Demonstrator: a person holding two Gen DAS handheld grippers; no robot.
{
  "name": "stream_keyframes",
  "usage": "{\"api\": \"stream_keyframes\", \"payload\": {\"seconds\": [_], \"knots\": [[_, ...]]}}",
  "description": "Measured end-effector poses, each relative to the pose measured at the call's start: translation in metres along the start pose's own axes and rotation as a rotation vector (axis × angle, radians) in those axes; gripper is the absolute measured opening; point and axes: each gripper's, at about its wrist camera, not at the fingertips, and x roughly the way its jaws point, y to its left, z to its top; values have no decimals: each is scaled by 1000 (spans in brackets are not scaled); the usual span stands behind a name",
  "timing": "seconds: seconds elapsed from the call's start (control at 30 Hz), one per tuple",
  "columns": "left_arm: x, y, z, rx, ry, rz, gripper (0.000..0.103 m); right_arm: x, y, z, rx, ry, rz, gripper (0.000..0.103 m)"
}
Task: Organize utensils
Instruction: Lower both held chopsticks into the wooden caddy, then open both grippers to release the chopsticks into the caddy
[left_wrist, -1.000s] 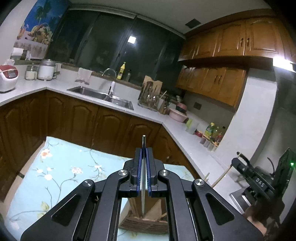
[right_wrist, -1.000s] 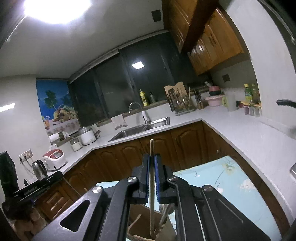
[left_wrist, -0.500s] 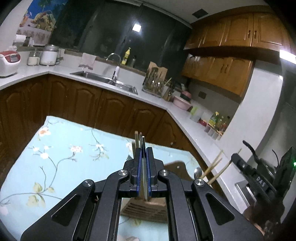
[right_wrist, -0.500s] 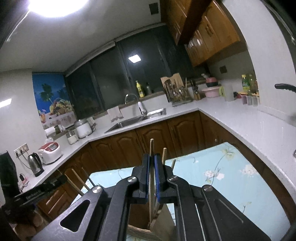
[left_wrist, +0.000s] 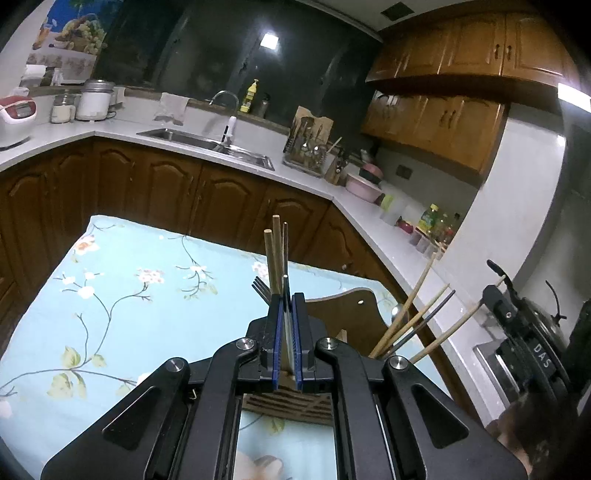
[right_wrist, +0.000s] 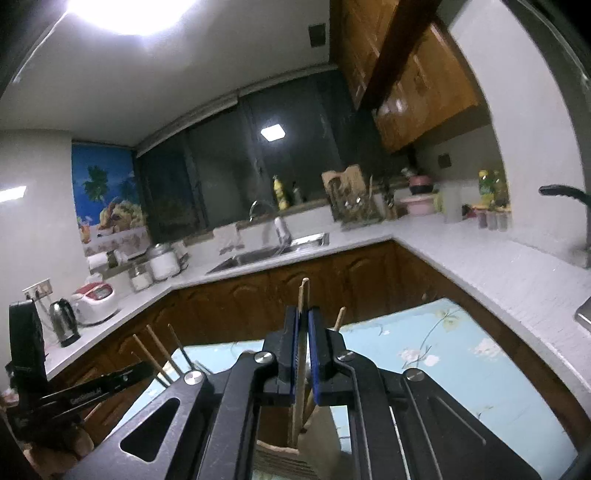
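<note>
Kitchen, dim; floral tablecloth (left_wrist: 122, 295) over table. Left gripper (left_wrist: 287, 325) clenched on a thin metal utensil (left_wrist: 285, 295), upright above wooden holder (left_wrist: 347, 314) at the cloth's far right corner. Right gripper (right_wrist: 303, 354) clenched on wooden chopstick (right_wrist: 302, 295), its lower end inside the holder.

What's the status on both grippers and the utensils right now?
Left hand-held gripper shut on metal utensil. Right hand-held gripper shut on chopstick, over wooden holder. Nothing blocking.

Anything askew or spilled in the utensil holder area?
Nothing spilled. Chopsticks in the wooden holder splay at mixed angles rather than standing straight; the fork stands upright on the floral tablecloth side.
</note>
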Motion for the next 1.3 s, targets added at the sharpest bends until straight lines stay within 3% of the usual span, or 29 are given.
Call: {"api": "stream_keyframes", "payload": {"seconds": [0.33,0.57,0.67,0.77,0.87,0.93,1.03,1.07,1.1,1.17,1.23,1.3], "knots": [[3,-3,1,-3,14,-6,4,22,-7,5,-2,101,11,6],[8,1,5,-18,55,-18,4,34,-21,8,69,188,44,6],[6,3,5,-25,59,-11,8,37,-26,9,87,205,57,6],[2,7,5,-38,50,-7,27,37,-28,9,100,218,63,8],[-2,7,5,-31,44,-7,29,37,-29,8,100,225,56,15],[-5,7,5,-28,44,-5,36,38,-31,7,116,230,58,16],[-11,10,4,-38,36,5,44,35,-34,6,134,229,47,30],[-14,12,3,-43,35,9,46,32,-35,6,142,219,50,42],[-17,14,2,-48,32,15,51,30,-37,7,149,209,52,52],[-22,16,0,-51,27,30,61,23,-38,8,159,188,53,60],[-32,18,-4,-55,12,49,78,14,-39,10,170,168,59,73],[-42,22,-8,-66,-3,80,90,4,-39,10,162,148,58,92]]}}
